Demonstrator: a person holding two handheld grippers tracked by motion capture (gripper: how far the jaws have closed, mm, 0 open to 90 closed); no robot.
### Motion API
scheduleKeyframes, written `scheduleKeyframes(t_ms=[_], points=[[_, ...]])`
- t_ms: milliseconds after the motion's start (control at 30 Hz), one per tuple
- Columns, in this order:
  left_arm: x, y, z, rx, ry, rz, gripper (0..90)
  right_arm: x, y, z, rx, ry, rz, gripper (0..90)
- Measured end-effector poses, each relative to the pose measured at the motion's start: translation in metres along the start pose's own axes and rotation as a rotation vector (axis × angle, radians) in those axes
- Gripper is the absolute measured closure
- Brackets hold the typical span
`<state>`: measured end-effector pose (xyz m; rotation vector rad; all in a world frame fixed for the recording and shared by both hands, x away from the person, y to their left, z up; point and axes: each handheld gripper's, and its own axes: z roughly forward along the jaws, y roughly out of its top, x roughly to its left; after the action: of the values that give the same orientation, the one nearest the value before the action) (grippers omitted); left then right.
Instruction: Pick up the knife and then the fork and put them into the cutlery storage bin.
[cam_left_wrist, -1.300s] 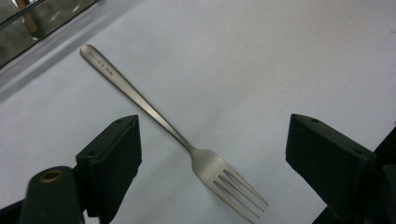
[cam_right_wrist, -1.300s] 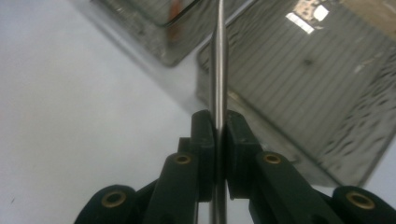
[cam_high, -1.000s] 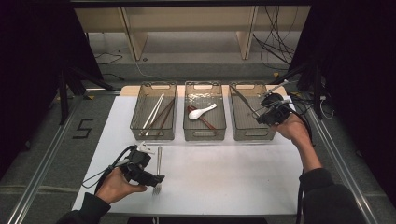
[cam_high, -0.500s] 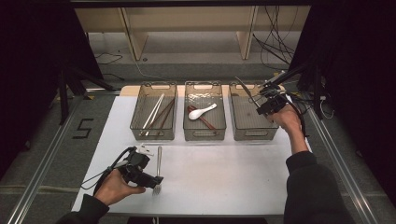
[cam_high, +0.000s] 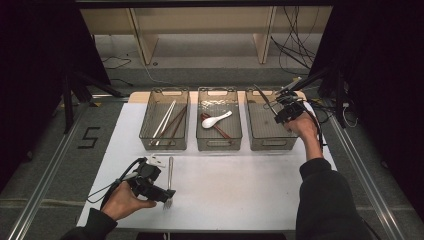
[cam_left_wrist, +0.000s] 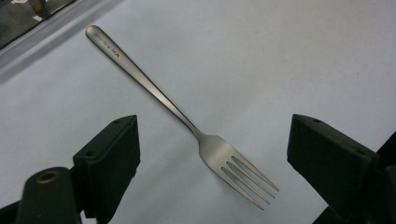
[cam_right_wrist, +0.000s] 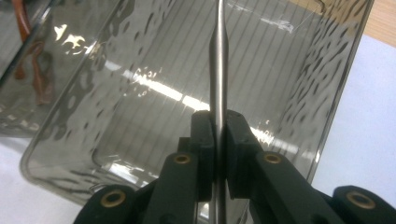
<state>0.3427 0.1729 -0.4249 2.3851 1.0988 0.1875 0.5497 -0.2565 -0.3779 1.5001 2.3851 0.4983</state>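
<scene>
Right gripper (cam_right_wrist: 218, 140) was clamped on a metal utensil (cam_right_wrist: 218, 65), hanging over the empty right bin (cam_high: 270, 142) at 2 o'clock, not yet dropped. Left gripper (cam_left_wrist: 212, 158) stood open around the fork (cam_left_wrist: 187, 123) lying on the mat (cam_high: 240, 185) at 7 o'clock, ungrasped. Chopsticks bin (cam_high: 165, 142) and spoon bin (cam_high: 220, 145) were already stocked; both metal pieces remained.

A black "5" (cam_high: 90, 138) marks the floor beside the table

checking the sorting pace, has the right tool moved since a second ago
Yes. The right tool, shut on a thin metal utensil handle, has shifted from the right clear plastic bin's right wall toward its far right corner.
</scene>
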Motion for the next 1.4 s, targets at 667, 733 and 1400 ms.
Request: scheduleKeyframes(t_ms=[667,733,1400], points=[[0.002,0.000,0.002,0.007,0.006,-0.021,15.9,0.018,-0.009,-0.015,-0.089,0.029,-0.022,37.2],[0.003,0.000,0.002,0.006,0.009,-0.029,15.9,0.021,-0.013,-0.019,-0.113,0.041,-0.021,36.0],[0.017,0.006,0.015,0.053,0.037,-0.096,18.6,0.066,-0.104,-0.057,-0.244,0.183,-0.108,30.3]])
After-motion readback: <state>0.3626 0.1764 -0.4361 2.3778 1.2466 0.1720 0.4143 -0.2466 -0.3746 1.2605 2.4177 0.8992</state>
